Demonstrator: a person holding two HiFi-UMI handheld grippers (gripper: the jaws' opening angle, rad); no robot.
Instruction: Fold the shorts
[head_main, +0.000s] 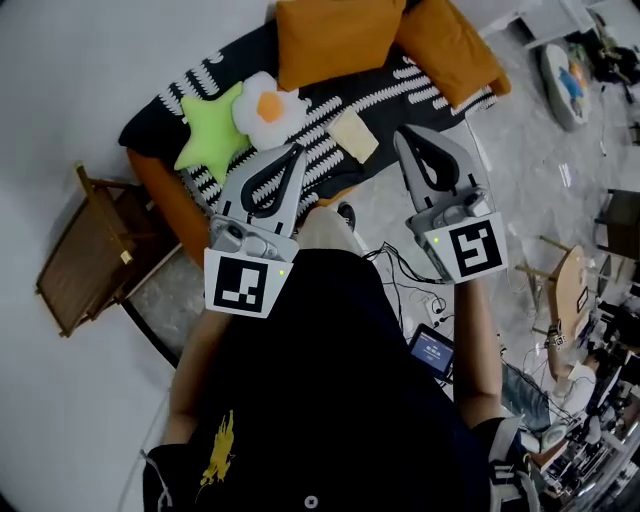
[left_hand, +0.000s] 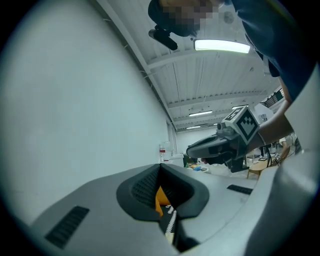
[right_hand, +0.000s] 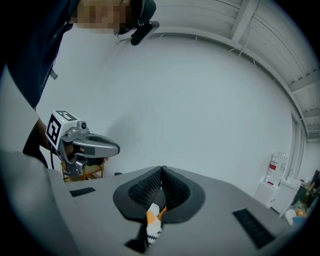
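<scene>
Both grippers are held up in front of the person, above a sofa covered by a black-and-white blanket (head_main: 330, 105). My left gripper (head_main: 297, 150) is shut, its jaws meeting at the tip with nothing between them; its own view shows the pads closed (left_hand: 161, 166). My right gripper (head_main: 402, 135) is likewise shut and holds nothing (right_hand: 161, 170). Each gripper view shows the other gripper hanging in the air beside it. A pale cream flat piece (head_main: 353, 135) lies on the blanket between the two tips, far below them; I cannot tell whether it is the shorts.
On the sofa lie two orange cushions (head_main: 335, 35), a green star pillow (head_main: 208, 135) and a fried-egg pillow (head_main: 268, 108). A wooden folding frame (head_main: 90, 250) stands at the left. Cables and a small screen (head_main: 430, 350) lie on the floor at the right.
</scene>
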